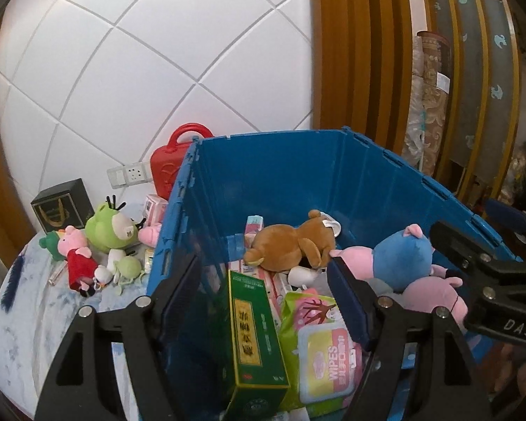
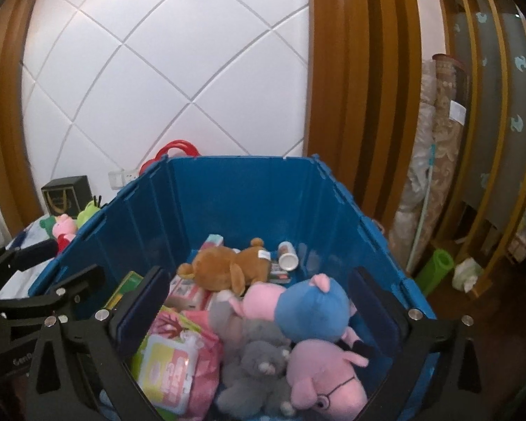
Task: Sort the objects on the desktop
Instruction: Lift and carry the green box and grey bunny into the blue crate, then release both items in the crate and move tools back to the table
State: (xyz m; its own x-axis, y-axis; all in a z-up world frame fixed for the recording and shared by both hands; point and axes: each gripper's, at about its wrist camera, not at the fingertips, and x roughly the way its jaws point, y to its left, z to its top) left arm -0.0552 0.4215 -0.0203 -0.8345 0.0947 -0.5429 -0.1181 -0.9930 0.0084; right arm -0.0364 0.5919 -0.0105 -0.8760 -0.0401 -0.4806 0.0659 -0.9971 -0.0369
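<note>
Both grippers hang over the near edge of the blue crate (image 2: 242, 189), which stands on a table covered with a pale blue-and-white cloth (image 1: 35, 315). The left gripper (image 1: 263, 301) has its fingers parted with nothing between the pads; its left finger sits outside the crate's left wall and its right finger inside, above a green box (image 1: 252, 329) standing on end and a pack of wipes (image 1: 328, 361). The right gripper (image 2: 263, 312) is spread wide and grasps nothing; below it, in the crate's near right corner, lie a pink pig plush with glasses (image 2: 326, 379), a grey plush (image 2: 259, 368) and a pig plush in a blue top (image 2: 298, 308). Farther in, toward the crate's far wall, a brown bear plush (image 2: 224, 266) lies on its side on pink boxes, with a small white bottle (image 2: 287, 256) just beside it. Outside the crate, along the table's left edge, sit a pig plush in a red dress (image 1: 77, 259), a green frog plush (image 1: 112, 228), a black box (image 1: 61, 207) and a red carry case (image 1: 172, 161) against the crate's far left corner.
</note>
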